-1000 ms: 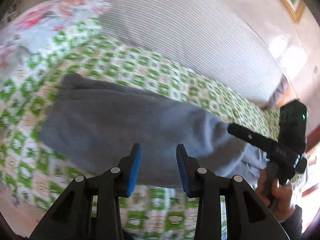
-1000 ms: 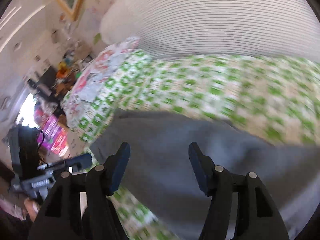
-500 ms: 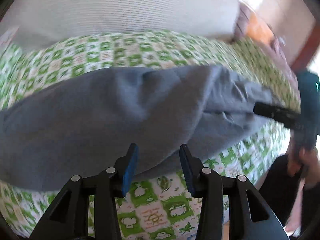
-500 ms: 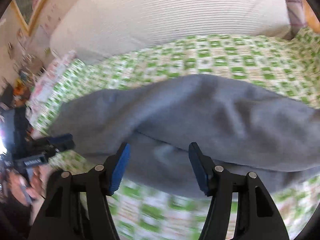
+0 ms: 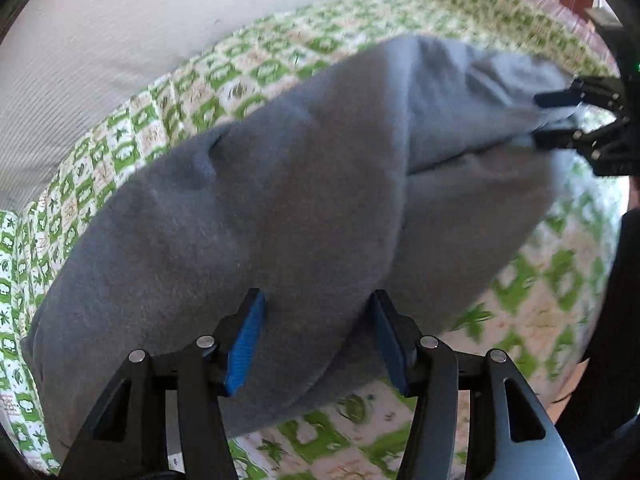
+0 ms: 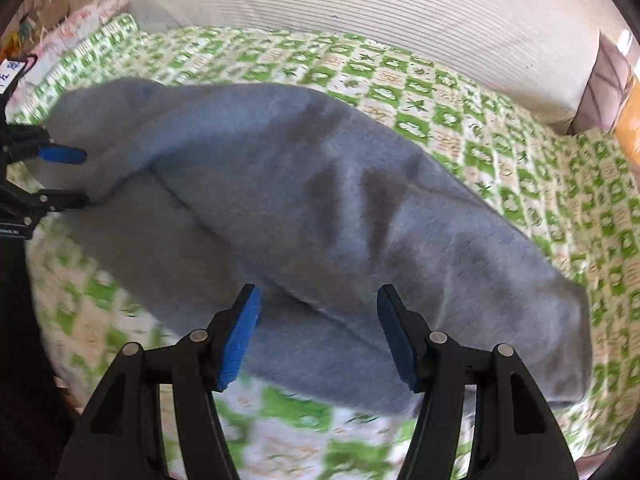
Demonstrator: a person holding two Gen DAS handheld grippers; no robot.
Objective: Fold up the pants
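Grey pants lie lengthwise on a green and white patterned bed cover, one leg laid over the other. My left gripper is open, its blue pads just at the near edge of the pants. My right gripper is open over the near edge of the pants. Each gripper shows in the other view: the right one at the right end of the pants, the left one at their left end, both with jaws apart at the fabric.
A white striped pillow or headboard cushion runs along the far side of the bed. A floral quilt lies at the far left. The bed's near edge is just below the grippers.
Both grippers have swung around toward the middle of the pants and come closer to the fabric. The pants now fill most of both views.
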